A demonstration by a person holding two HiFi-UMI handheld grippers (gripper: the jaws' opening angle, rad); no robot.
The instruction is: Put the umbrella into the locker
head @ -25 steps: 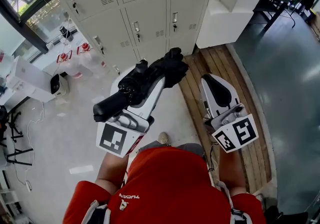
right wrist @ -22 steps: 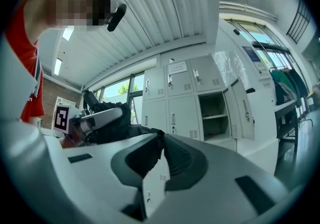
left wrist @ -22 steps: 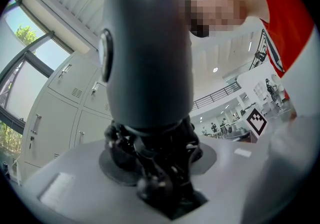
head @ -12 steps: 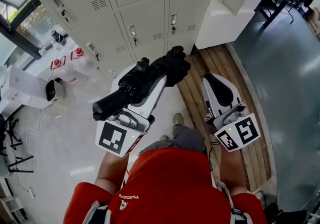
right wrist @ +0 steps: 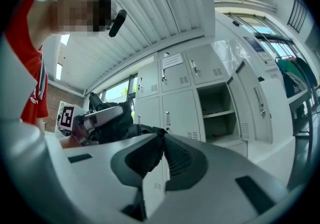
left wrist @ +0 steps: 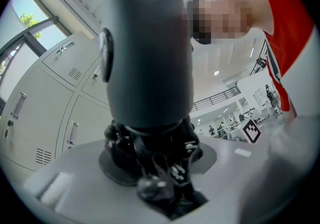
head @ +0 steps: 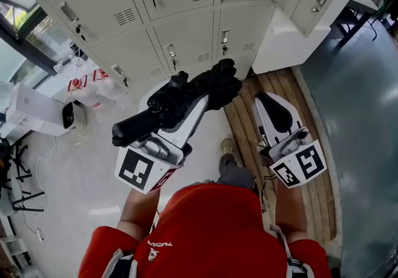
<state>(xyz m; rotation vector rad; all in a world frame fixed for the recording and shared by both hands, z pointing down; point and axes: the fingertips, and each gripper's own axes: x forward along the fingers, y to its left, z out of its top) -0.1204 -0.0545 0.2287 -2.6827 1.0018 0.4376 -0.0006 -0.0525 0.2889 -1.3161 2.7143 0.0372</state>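
Umbrella [head: 163, 109] still held by left gripper [head: 200, 101], lockers [head: 180, 40] now nearer

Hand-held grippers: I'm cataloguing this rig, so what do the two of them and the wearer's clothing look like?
The left hand-held gripper and right hand-held gripper both have smooth white, tapering shells with black ribbed pads inside. Each carries a marker cube, white with black square patterns. The person wears a red shirt.

Head view steeply down; gripper views tilt up, close; all share lockers [head: 180, 40].
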